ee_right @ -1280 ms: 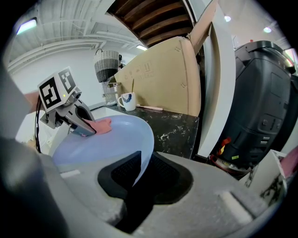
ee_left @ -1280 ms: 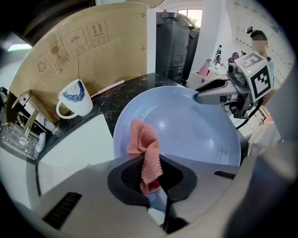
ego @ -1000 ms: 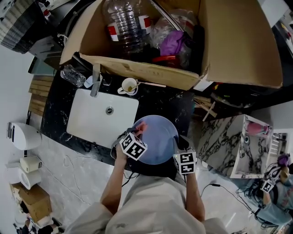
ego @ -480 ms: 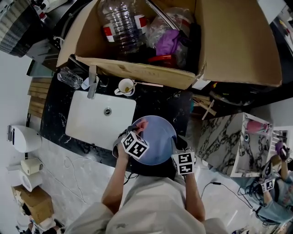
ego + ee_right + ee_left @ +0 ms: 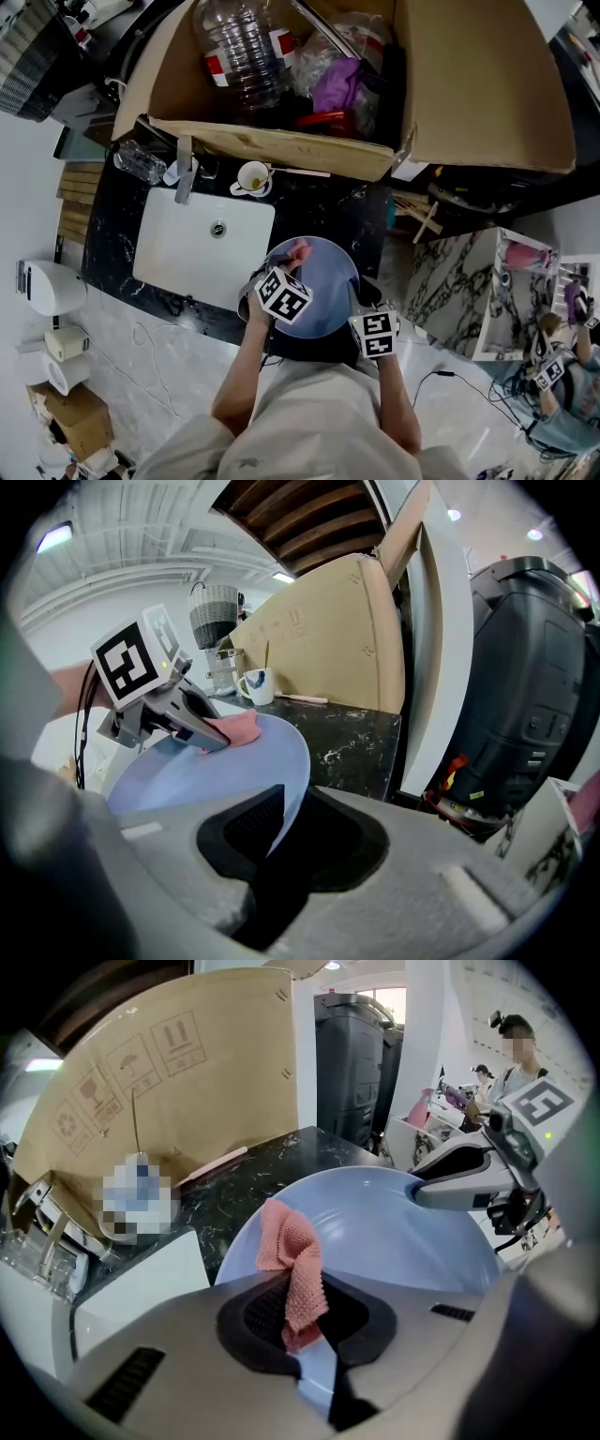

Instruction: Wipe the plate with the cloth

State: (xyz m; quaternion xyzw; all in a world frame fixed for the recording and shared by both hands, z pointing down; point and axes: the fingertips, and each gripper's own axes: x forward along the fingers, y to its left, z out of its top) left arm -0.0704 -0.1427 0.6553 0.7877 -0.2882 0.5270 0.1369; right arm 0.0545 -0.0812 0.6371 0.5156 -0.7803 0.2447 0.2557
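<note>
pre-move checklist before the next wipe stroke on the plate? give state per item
1. Cloth pinched in left tool: ok, the jaws are closed on its lower end.
2. Plate clamped at its rim by right tool: ok.
3. Cloth touching the plate's inner face: ok, it lies near the rim away from the person.
4. Free cloth end spread flat: not ok, it is folded over on itself.
5. Mug apart from the plate: ok.
6. Dirt left on the plate: cannot tell.
</note>
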